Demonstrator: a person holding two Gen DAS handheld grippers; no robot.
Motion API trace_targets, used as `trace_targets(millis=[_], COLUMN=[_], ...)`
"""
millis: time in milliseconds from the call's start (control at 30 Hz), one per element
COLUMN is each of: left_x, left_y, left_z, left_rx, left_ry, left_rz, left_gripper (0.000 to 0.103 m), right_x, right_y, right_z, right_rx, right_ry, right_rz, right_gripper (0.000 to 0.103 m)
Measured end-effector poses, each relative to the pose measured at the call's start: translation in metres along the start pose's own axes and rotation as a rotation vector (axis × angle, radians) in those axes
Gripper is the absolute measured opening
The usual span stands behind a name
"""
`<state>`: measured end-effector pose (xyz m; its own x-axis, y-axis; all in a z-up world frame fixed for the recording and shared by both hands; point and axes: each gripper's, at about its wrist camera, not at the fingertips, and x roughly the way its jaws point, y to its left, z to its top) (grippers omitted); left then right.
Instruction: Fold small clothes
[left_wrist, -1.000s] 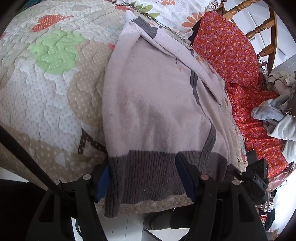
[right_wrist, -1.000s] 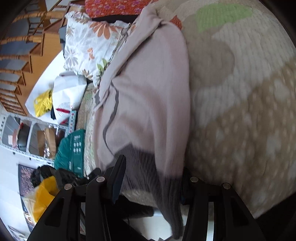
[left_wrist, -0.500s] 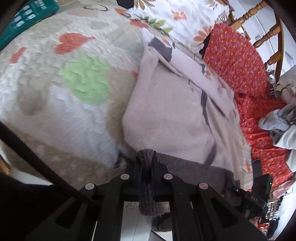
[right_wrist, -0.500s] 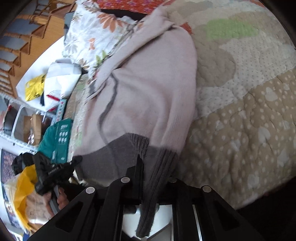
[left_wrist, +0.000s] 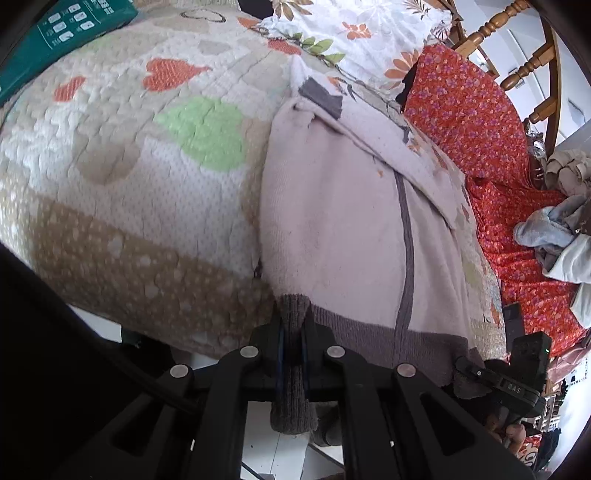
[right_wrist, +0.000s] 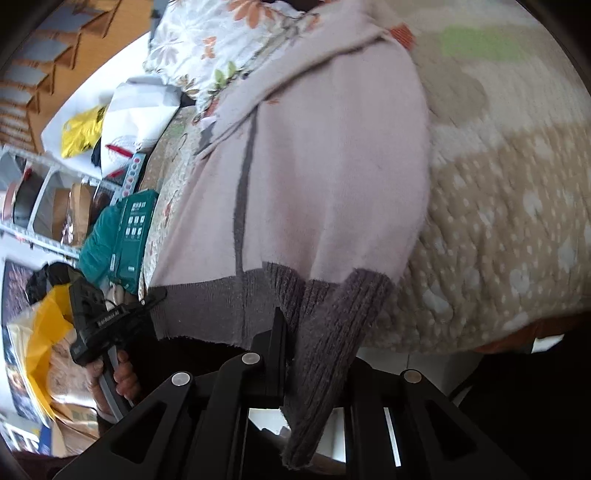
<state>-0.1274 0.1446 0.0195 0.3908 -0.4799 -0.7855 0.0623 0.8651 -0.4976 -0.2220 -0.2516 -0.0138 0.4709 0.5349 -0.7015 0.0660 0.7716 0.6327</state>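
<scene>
Soft daylight, strong fisheye bending and dark corners, slight motion blur in the right-wrist view.

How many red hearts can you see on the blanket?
3 in the left wrist view: a big heart, a smaller one to its left, and one by the flowery pillow. The sweater may hide more.

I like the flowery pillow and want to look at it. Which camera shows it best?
The left wrist view. There the flowery pillow lies sharp at the head of the quilt, behind the pink sweater, with orange flowers and green leaves plain to see. The right wrist view shows it too, but blurred and squeezed toward the top edge.
</scene>
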Motion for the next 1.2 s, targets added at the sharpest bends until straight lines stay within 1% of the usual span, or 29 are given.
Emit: trace_targets(millis=[67,200,400,500,600,633,833,933,1000,1100,1200], left_x=[-0.001,-0.001,0.004,0.012,0.025,0.032,0.076,0.098,0.110,0.128,0.140], left_y=[0.002,-0.002,-0.027,-0.042,-0.055,-0.058,-0.063,-0.059,-0.056,-0.053,-0.048], left_z=[0.011,0.036,0.103,0.142,0.178,0.191,0.243,0.261,0.269,0.279,0.292], left_rx=[-0.015,-0.028,-0.034,-0.020,-0.010,-0.010,-0.017,-0.030,-0.037,-0.042,-0.092], left_ry=[-0.014,-0.049,-0.111,-0.149,-0.171,-0.172,-0.156,-0.143,-0.131,-0.119,-0.114], left_rz=[-0.005,-0.021,-0.049,-0.030,-0.004,0.009,0.067,0.086,0.083,0.076,0.049], left_gripper=[0.006,0.006,0.006,0.006,0.006,0.006,0.006,0.007,0.007,0.008,0.011], right_x=[-0.004,-0.013,-0.021,-0.021,-0.011,-0.007,0.026,0.041,0.050,0.057,0.060], right_y=[0.006,0.024,0.059,0.070,0.071,0.070,0.049,0.030,0.018,-0.004,-0.023], right_z=[0.008,0.037,0.100,0.139,0.177,0.188,0.248,0.272,0.284,0.305,0.325], right_rx=[-0.030,-0.092,-0.172,-0.177,-0.155,-0.148,-0.098,-0.062,-0.030,0.040,0.114], right_ry=[-0.010,-0.056,-0.151,-0.195,-0.212,-0.212,-0.184,-0.169,-0.163,-0.174,-0.193], right_rz=[0.002,0.008,-0.001,-0.003,-0.010,-0.015,-0.060,-0.078,-0.076,-0.033,0.045], right_gripper=[0.010,0.010,0.010,0.010,0.010,0.010,0.010,0.010,0.011,0.014,0.015])
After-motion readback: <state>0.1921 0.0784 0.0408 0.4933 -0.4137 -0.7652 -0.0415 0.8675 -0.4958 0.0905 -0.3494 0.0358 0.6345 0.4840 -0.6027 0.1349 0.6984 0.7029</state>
